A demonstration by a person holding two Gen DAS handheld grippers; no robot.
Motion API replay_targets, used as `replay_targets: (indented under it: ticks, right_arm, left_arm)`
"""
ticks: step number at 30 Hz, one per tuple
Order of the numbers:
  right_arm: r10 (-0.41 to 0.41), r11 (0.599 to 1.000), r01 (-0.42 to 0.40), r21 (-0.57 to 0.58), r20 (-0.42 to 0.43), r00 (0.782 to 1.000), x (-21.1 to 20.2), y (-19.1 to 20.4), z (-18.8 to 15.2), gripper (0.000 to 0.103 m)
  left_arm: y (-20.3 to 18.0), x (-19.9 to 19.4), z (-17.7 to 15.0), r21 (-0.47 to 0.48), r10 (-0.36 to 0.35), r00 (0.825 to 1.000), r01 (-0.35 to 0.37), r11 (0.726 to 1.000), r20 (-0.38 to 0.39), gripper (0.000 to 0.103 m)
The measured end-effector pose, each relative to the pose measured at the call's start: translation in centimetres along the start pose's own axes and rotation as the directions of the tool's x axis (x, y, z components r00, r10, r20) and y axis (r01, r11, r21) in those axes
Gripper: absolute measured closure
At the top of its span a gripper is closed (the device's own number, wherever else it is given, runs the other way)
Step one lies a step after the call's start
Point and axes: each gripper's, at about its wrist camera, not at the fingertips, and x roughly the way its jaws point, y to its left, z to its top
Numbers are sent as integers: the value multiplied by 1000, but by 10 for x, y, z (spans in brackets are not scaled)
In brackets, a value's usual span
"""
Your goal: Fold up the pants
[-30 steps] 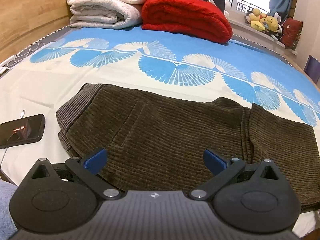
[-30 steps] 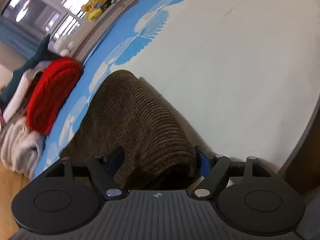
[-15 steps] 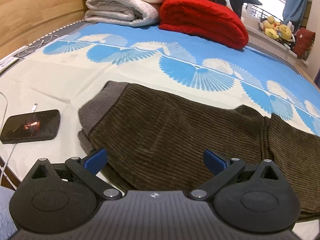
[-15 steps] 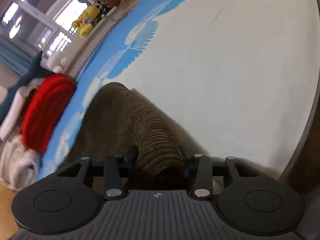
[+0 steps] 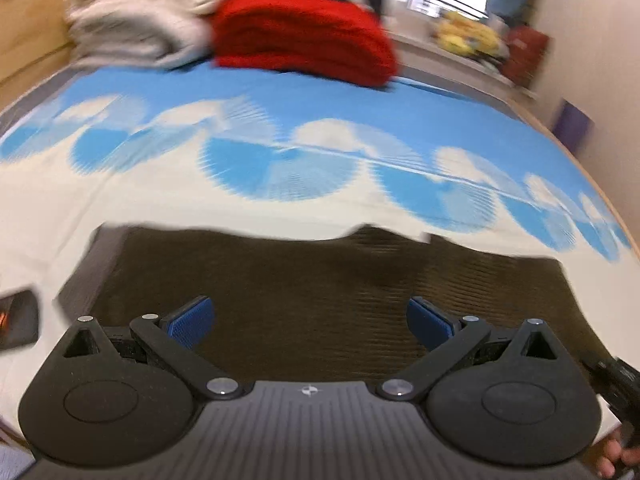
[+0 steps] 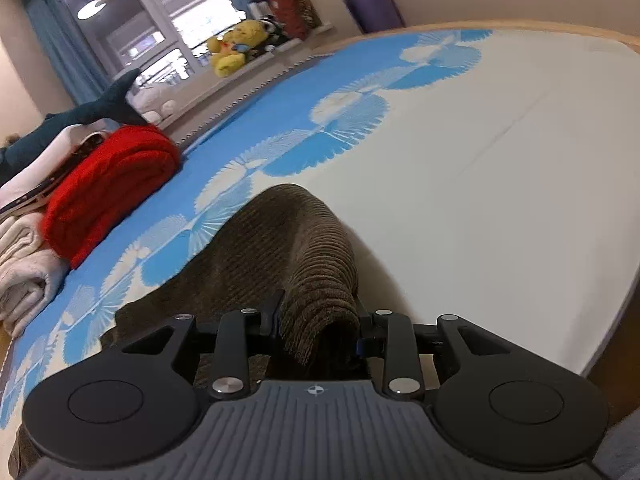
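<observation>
Right tongs now clamp lifted pants.

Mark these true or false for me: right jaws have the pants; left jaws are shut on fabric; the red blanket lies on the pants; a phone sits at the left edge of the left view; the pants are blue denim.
1. The right gripper is shut on a fold of the pants. True.
2. The left gripper is shut on fabric. False: its jaws stand wide open above the pants.
3. The red blanket lies on the pants. False: it sits apart, far up the bed.
4. A phone shows at the left view's left edge. True.
5. The pants are blue denim. False: brown corduroy.
</observation>
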Motion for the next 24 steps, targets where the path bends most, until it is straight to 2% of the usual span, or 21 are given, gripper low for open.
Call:
replay_targets:
  ticks: [3,5,7,10,11,13,15,17,19,20,22,24]
  right_arm:
    - [-2,995,6,101,-42,999,5,-17,2,69]
    - [6,983,11,185,-89,996,9,-35,1,58]
    - [5,966,30,256,-137,991,14,-49,0,50]
    - [42,955,5,296,-151,988,16,-58,-3,49]
    - [45,960,0,281,-155,987,18,-57,-3,52]
    - [51,962,-6,273,-159,986,20,-55,-2,66]
    - [58,959,-12,285,-156,986,20,-55,1,70]
    - [45,974,-15,228,-128,991,15,-41,5,72]
    - [27,993,-17,114,-82,996,5,-18,7,73]
    - [22,1000,-22,18,-43,999,-2,3,9,73]
    - [38,990,-35,-136,15,999,-12,46,7,73]
    - [83,956,-65,-286,51,995,-20,99,-1,73]
  left_arm:
    - [-34,1,-5,57,-18,1000,18,998,1,0]
    - [-42,6,-12,57,-12,1000,12,998,-14,0]
    - [-38,11,-20,46,5,999,-3,999,-36,0]
    - [-16,17,-28,6,62,996,-62,998,-59,0]
    - [-5,19,-30,-17,85,994,-87,996,-69,0]
    - [25,20,-33,-81,133,987,-140,987,-86,0]
    - [56,16,-32,-144,163,982,-175,974,-94,0]
    - [83,11,-30,-195,174,980,-190,962,-95,0]
    - [106,5,-28,-232,184,979,-200,952,-88,0]
    - [117,2,-27,-252,186,979,-201,947,-83,0]
    - [136,-2,-25,-285,176,981,-191,939,-78,0]
    - [154,-7,-26,-323,161,984,-176,930,-73,0]
